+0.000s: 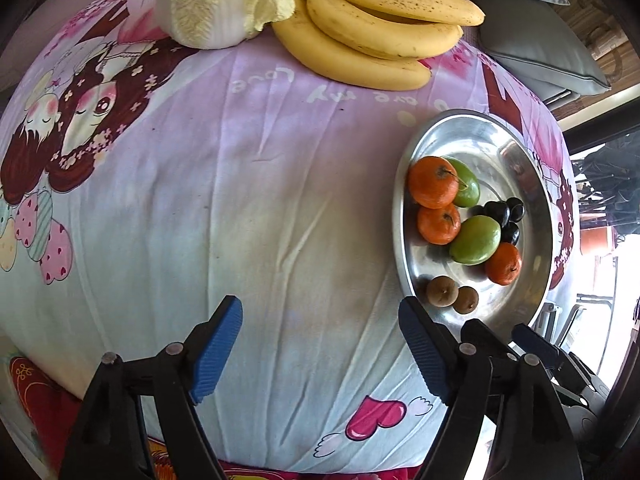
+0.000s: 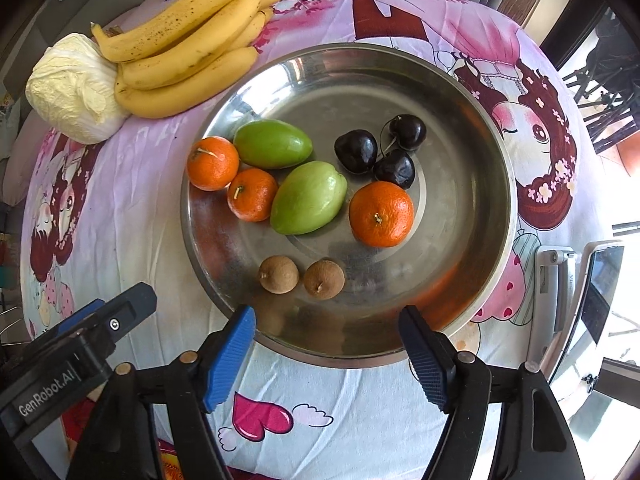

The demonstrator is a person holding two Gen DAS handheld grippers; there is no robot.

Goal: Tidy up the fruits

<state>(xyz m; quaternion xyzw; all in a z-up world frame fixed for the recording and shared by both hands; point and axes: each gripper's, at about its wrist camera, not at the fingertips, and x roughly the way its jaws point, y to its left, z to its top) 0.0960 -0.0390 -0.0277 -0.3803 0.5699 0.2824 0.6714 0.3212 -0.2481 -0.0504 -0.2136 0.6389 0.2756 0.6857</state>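
You are standing between two steps, as I judge it: both grippers are empty, and most of the small fruit is already lying in the round stainless-steel dish (image 2: 472, 92). The bunch of yellow, brown-speckled bananas (image 2: 192, 52) is lying outside the dish, just beyond its far-left rim, touching the pale cut cabbage (image 2: 72, 88). My guess is that the bananas are the next thing to organise, although the task does not say so.

The left gripper (image 1: 320, 356) is hanging over the bare cartoon-printed cloth on the tabletop (image 1: 240, 184), its blue ribbed fingers (image 1: 218, 352) standing wide apart with nothing between them. The dish is lying to its right, and the bananas are well apart from it, at the far side.

The right gripper (image 2: 328, 360) is looking down at the near rim of the dish, also spread wide and holding nothing. Two small brown round fruits (image 2: 302, 276) are lying just beyond its fingers, inside the near rim. Three orange tangerines (image 2: 380, 214), two green oval fruits (image 2: 308, 198) and three dark cherries (image 2: 378, 152) are grouped around the middle of the dish.

For the bananas you are needing a long reach across the dish and a wide opening.
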